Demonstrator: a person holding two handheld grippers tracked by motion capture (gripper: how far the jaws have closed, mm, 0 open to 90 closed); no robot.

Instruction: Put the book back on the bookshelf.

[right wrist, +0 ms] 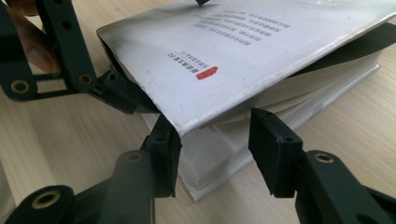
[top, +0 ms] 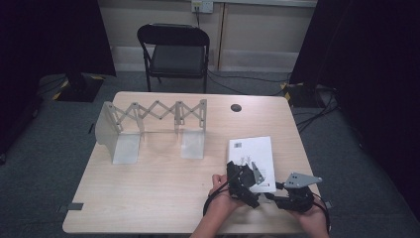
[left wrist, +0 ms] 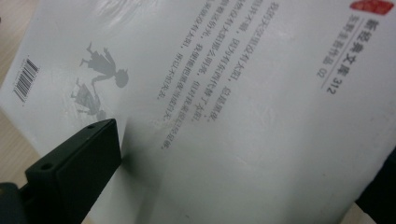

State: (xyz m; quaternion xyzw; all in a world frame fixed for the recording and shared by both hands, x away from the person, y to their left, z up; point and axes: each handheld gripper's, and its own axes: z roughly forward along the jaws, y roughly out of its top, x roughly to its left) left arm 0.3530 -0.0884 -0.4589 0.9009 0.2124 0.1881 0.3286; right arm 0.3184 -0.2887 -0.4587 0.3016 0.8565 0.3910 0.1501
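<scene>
A white paperback book lies back cover up on the right side of the table. Both grippers are at its near edge. My left gripper is open, its jaws wide apart on either side of the raised cover. One jaw shows over the cover at lower left, the other past its right edge. My right gripper is open at the near right corner. The corner of the page block sits between its jaws, and the lifted cover hangs above them. The left gripper's linkage reaches under the cover.
A grey metal expanding book rack stands on the left half of the table. A cable hole is near the far edge. A black folding chair stands behind the table, with cables on the floor.
</scene>
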